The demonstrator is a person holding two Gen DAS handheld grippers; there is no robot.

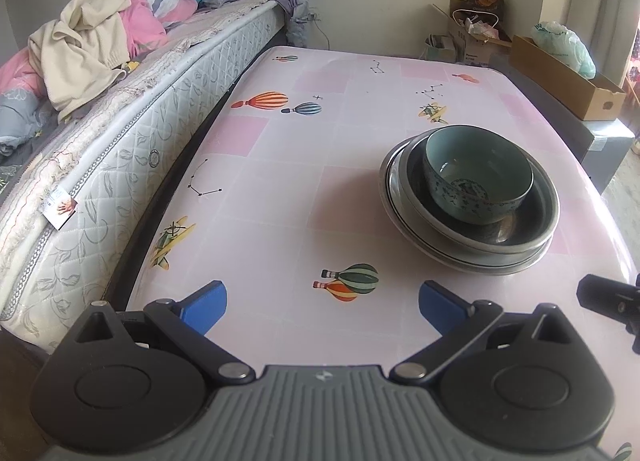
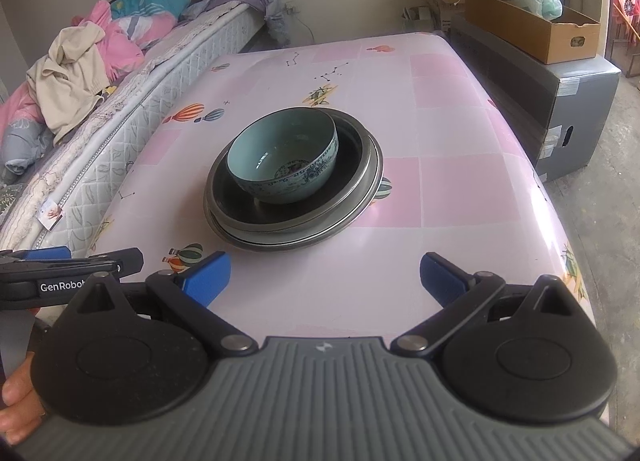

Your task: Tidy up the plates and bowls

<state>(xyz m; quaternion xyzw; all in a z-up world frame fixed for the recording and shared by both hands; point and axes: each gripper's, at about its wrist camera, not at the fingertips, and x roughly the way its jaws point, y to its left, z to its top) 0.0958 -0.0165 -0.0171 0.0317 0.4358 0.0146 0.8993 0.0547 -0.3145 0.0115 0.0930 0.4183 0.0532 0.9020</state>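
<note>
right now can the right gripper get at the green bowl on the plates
Probably yes. The right gripper is open and faces the green bowl, which sits on top of the stacked plates with only bare table between. The left gripper is off to the side, out of the path.

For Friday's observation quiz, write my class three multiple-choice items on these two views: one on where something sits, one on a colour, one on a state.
1. Where does the teal bowl sit?
A. Inside the stacked metal dishes
B. Bare on the table
C. On the bed

2. What colour are the pads on both grippers?
A. Red
B. Blue
C. Green

3. How do the jaws of the right gripper stand?
A. Shut on the bowl
B. Shut on nothing
C. Open, holding nothing

Answers:
1. A, the bowl nests in the dishes.
2. B, blue pads show in each wrist view.
3. C, the jaws stand wide apart, short of the stack.
</note>
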